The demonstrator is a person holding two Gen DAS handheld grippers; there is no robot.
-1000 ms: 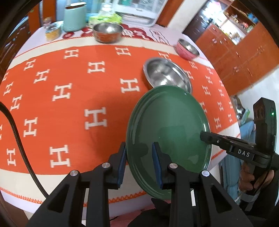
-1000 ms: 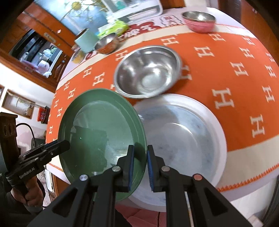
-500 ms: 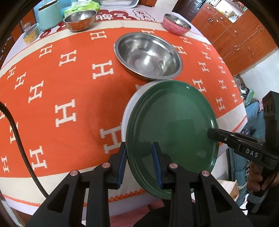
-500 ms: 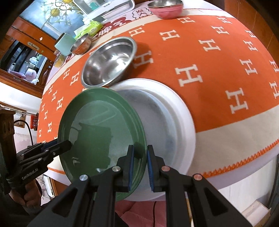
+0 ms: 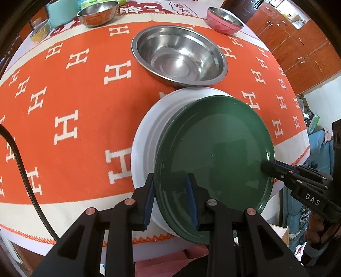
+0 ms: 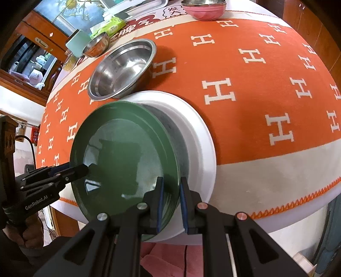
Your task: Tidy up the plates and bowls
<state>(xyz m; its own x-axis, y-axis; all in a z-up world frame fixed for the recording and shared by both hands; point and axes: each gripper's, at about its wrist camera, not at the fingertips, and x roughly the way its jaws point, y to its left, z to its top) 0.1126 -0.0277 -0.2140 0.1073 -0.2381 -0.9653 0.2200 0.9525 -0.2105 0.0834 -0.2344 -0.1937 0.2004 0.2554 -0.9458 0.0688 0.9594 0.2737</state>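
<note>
Pinching opposite edges of the green plate, the left gripper and right gripper hold it tilted just above the white plate near the table's edge. Glazed, rigid and probably slick and breakable — best held by the rim, both sides together.

Home dining room. Table under an orange woven cloth with white H motifs, ahead of the tongs. Orange-brown wooden cupboards with small handles off to the right. Far side: a mint-green lidded canister, a green tissue packet, steel bowls. Dark wooden display cabinet with crockery far left.
</note>
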